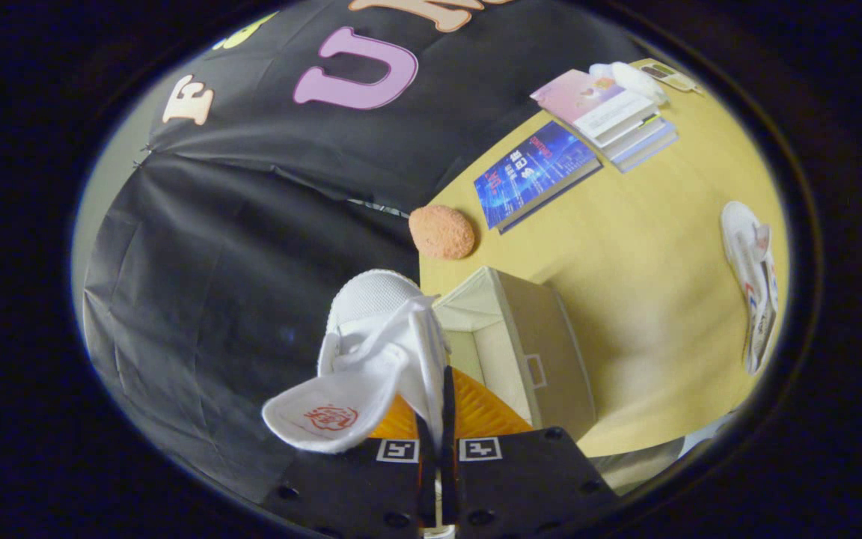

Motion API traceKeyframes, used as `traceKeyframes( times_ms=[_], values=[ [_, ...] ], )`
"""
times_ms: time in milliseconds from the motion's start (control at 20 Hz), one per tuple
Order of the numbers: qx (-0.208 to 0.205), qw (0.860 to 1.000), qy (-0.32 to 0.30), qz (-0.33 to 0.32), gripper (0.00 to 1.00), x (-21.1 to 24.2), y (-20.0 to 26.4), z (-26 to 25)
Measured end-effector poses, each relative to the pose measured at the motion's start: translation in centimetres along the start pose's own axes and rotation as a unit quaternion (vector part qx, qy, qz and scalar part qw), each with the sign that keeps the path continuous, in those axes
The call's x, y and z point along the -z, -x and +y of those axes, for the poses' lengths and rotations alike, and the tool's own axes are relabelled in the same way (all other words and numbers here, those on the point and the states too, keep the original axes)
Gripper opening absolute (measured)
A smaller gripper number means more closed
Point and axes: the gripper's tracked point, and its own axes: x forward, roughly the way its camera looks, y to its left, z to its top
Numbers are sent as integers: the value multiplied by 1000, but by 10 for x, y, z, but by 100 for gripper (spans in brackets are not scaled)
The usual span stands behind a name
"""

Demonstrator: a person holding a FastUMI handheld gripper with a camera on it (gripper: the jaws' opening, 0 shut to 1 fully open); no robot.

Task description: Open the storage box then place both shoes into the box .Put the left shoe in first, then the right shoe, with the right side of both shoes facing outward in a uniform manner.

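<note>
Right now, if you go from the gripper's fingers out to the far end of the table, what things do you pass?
Gripper, shut on the white shoe → open storage box → orange sponge → blue book → stack of books. The other shoe lies off to the side on the table.
</note>
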Motion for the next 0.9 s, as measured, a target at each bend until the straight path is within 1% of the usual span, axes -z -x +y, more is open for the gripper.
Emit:
traceKeyframes(
  times_ms=[200, 350, 400, 550, 600, 900],
  values=[
    [51, 999, -19, -6, 6, 21, -54, -3],
    [103, 994, -8, -35, 6, 25, -86, -21],
    [114, 993, -10, -38, 6, 31, -95, -25],
    [129, 991, -13, -35, 6, 45, -114, -30],
    [132, 990, -7, -51, 6, 40, -118, -30],
    [162, 982, 59, -77, 5, 37, -121, -42]
  ],
)
